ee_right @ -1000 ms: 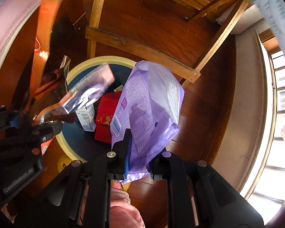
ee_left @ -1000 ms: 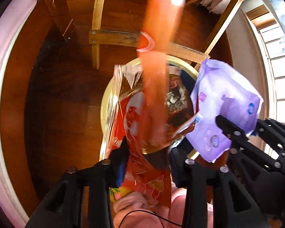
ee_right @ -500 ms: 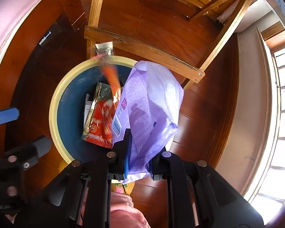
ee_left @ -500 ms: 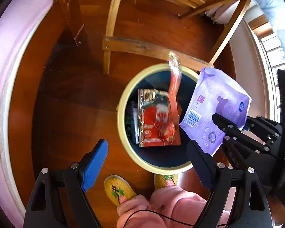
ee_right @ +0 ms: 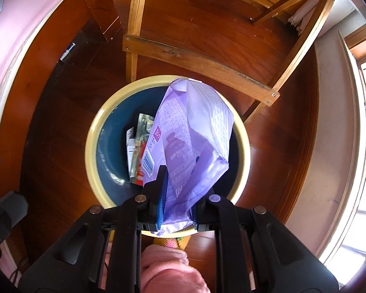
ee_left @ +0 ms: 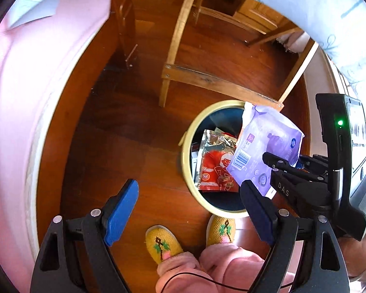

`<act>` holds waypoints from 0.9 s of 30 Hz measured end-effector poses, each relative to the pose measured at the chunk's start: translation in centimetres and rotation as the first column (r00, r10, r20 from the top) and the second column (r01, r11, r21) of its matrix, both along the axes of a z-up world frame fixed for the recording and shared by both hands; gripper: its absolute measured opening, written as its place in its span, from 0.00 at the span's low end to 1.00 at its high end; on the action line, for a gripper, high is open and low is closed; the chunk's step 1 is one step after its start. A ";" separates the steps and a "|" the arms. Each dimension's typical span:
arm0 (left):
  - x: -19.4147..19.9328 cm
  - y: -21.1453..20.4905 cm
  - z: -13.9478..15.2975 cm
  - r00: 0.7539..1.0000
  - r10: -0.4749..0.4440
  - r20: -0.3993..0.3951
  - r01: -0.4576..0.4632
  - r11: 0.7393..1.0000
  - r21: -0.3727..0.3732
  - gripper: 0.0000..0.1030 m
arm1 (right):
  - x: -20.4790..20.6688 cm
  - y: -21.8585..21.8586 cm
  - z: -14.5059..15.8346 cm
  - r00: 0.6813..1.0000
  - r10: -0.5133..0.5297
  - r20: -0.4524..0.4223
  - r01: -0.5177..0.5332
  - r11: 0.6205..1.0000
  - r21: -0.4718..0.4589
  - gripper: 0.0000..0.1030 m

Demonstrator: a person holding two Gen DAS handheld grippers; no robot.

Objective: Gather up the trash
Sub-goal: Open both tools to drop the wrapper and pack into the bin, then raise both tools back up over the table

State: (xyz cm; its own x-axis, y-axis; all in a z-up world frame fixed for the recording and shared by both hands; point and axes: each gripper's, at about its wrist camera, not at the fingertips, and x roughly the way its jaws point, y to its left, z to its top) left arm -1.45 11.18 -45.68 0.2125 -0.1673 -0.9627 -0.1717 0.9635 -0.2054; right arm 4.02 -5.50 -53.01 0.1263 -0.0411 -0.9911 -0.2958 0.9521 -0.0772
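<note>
Dark wood floor (ee_left: 124, 146) runs under both views, with a pink bed (ee_left: 36, 97) at the left edge and a chair frame (ee_left: 207, 80) behind. Left gripper (ee_left: 190, 210) has just sprung wide and stands spread with nothing between its blue pads (ee_left: 120, 210), over bare floor left of the bin (ee_right: 95, 136). Yellow slippers (ee_left: 163, 244) sit just below the bin. A red wrapper (ee_left: 217, 168) lies inside the bin with other packets. Right gripper (ee_right: 176, 195) points down over the bin, jaws nearly closed and pinching a purple bag (ee_right: 195, 127) that hangs above the opening.
</note>
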 end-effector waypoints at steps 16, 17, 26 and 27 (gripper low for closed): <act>0.1 0.8 12.7 0.998 0.007 0.060 -0.009 0.999 0.033 0.85 | -1.7 -0.1 10.7 0.998 -0.054 0.025 0.052 0.996 0.076 0.48; 0.1 0.8 14.2 0.998 0.003 0.068 -0.006 0.999 0.034 0.85 | -1.9 -0.2 12.0 0.998 -0.056 0.025 0.053 0.995 0.081 0.48; 0.1 1.7 27.9 0.990 -0.010 0.140 0.000 0.997 0.076 0.85 | -4.1 -1.6 25.9 0.996 -0.068 0.051 0.060 0.988 0.140 0.48; 0.1 1.8 29.6 0.988 -0.012 0.156 -0.001 0.997 0.083 0.85 | -4.3 -1.6 27.6 0.996 -0.069 0.063 0.059 0.987 0.147 0.48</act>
State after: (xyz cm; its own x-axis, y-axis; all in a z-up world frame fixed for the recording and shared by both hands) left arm -1.36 13.01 -16.06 0.3606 -0.0897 -0.9284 -0.1389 0.9791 -0.1486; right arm -0.29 -7.10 -25.37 0.1952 0.0920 -0.9764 -0.2329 0.9715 0.0450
